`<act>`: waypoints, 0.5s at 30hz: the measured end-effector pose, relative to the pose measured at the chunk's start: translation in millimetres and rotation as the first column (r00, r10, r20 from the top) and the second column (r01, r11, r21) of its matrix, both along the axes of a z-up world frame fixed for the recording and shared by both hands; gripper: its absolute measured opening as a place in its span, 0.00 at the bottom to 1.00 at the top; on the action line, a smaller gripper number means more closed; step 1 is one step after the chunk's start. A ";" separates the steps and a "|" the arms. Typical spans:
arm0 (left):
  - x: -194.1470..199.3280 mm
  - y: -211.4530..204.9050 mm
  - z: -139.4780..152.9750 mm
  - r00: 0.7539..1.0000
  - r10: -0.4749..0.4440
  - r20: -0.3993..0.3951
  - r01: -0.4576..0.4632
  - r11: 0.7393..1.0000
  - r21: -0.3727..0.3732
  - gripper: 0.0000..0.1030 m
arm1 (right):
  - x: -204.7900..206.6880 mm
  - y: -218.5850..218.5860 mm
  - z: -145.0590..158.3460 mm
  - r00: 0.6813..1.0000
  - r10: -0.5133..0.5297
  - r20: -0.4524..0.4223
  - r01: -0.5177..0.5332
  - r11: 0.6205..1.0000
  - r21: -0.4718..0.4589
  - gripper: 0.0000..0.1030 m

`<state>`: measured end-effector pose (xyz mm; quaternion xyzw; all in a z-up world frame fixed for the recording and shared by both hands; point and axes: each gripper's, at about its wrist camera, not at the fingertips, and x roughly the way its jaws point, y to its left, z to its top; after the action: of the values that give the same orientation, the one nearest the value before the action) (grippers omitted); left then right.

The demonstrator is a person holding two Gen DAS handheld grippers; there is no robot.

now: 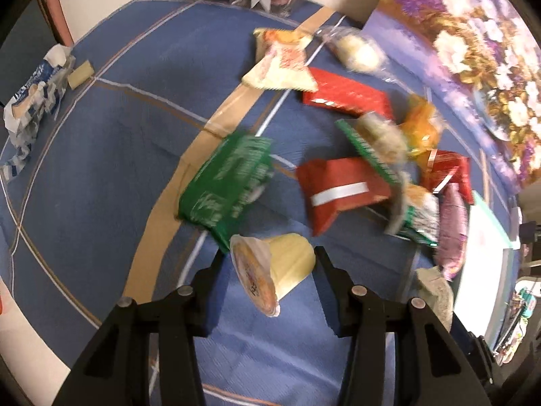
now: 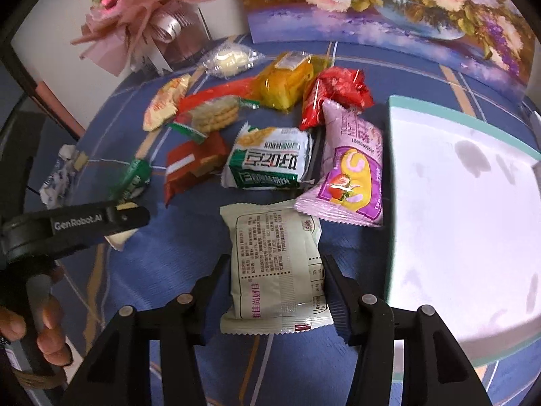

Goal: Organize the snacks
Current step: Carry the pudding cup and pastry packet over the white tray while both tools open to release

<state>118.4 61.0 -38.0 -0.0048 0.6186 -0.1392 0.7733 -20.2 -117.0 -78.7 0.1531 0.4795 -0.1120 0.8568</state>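
My left gripper (image 1: 268, 257) is shut on a small yellow pudding cup (image 1: 274, 270), held on its side above the blue tablecloth (image 1: 101, 169). The left gripper also shows in the right wrist view (image 2: 128, 216), low at the left. My right gripper (image 2: 275, 264) is shut on a pale green snack packet (image 2: 274, 267) that lies flat on the cloth. Beyond lie a green-and-white cracker packet (image 2: 270, 162), a pink strawberry packet (image 2: 348, 176), red packets (image 2: 192, 165), a yellow packet (image 2: 287, 81) and a green packet (image 1: 226, 182).
A white tray with a teal rim (image 2: 456, 220) sits at the right of the pile. A flower painting (image 2: 389, 10) and a pink bouquet (image 2: 145, 17) stand at the back. A crumpled blue-white wrapper (image 1: 33, 101) lies at the far left.
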 end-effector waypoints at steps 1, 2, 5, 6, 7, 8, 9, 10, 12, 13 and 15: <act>-4.1 -2.9 3.8 1.000 -0.004 0.007 0.004 1.000 -0.005 0.48 | -6.5 -1.0 4.9 1.000 -0.003 0.009 0.003 1.000 0.003 0.54; -7.5 -4.4 10.9 1.000 -0.010 0.018 0.010 1.000 -0.012 0.48 | -9.6 -2.0 8.1 1.000 -0.006 0.016 0.006 1.000 0.005 0.54; -15.8 -17.8 32.6 0.998 -0.035 0.050 0.037 0.999 -0.033 0.48 | -22.2 -9.3 21.5 0.999 -0.030 0.038 0.030 1.000 -0.005 0.54; -20.3 -23.2 35.2 0.998 -0.042 0.056 0.044 0.998 -0.038 0.48 | -26.9 -11.4 26.5 0.998 -0.038 0.045 0.038 0.999 -0.008 0.54; -23.9 -28.7 40.8 0.997 -0.050 0.062 0.052 0.998 -0.044 0.48 | -32.8 -15.0 31.4 0.998 -0.045 0.054 0.046 0.999 -0.007 0.54; -27.0 -35.4 44.6 0.996 -0.057 0.067 0.060 0.997 -0.050 0.48 | -36.1 -19.1 34.9 0.997 -0.056 0.062 0.056 0.998 -0.005 0.54; -34.0 -41.9 48.2 0.995 -0.065 0.070 0.069 0.996 -0.055 0.48 | -39.6 -23.5 38.3 0.995 -0.066 0.069 0.066 0.998 -0.003 0.54; -39.5 -48.5 55.8 0.995 -0.071 0.072 0.075 0.995 -0.062 0.48 | -43.1 -27.7 41.9 0.994 -0.079 0.074 0.079 0.997 -0.006 0.54; -47.1 -57.8 67.4 0.994 -0.078 0.076 0.084 0.993 -0.083 0.48 | -48.3 -39.3 47.6 0.990 -0.114 0.083 0.116 0.993 -0.022 0.54; -49.4 -65.3 70.3 0.993 -0.083 0.078 0.090 0.992 -0.091 0.48 | -50.9 -45.0 49.5 0.987 -0.135 0.089 0.138 0.990 -0.029 0.54; -57.6 -82.2 78.6 0.991 -0.106 0.086 0.115 0.988 -0.107 0.48 | -59.7 -60.3 54.8 0.979 -0.178 0.098 0.183 0.982 -0.041 0.54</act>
<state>60.8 -21.2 40.6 -0.0081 0.5779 -0.2162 0.7869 -79.9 -177.3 -23.9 0.1799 0.4201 -0.1939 0.8681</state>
